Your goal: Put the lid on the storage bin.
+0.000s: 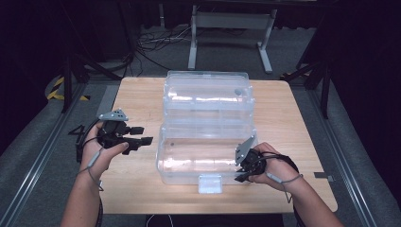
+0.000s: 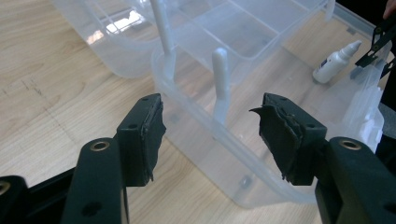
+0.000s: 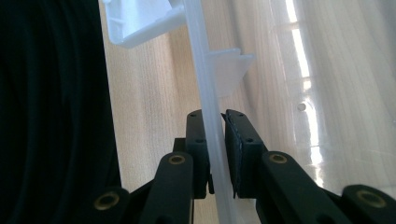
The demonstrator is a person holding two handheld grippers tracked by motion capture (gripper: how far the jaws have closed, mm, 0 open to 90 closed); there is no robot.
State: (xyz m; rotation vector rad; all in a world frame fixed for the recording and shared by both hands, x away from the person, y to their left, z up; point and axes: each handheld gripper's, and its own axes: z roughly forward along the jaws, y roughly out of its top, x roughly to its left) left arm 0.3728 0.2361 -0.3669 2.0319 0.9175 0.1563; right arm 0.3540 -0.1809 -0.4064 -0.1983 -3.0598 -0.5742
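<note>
A clear plastic storage box (image 1: 189, 166) stands in the middle of the wooden table (image 1: 137, 94), its lid (image 1: 208, 90) folded back behind it. My right gripper (image 1: 242, 171) sits at the box's front right corner. In the right gripper view the right gripper (image 3: 215, 126) is shut on the thin front wall (image 3: 201, 70), one pad on each side. My left gripper (image 1: 144, 134) hovers left of the box, open, pointing at its left wall. The left gripper (image 2: 210, 126) has nothing between its pads in its own view; the box rim (image 2: 219, 135) lies beyond. A small white bottle (image 2: 334, 63) lies inside the box.
A white latch tab (image 1: 210, 183) hangs at the box's front middle. Bare tabletop lies left of the box and along the front edge. Beyond the table are a white frame (image 1: 231, 21) and cables on the floor.
</note>
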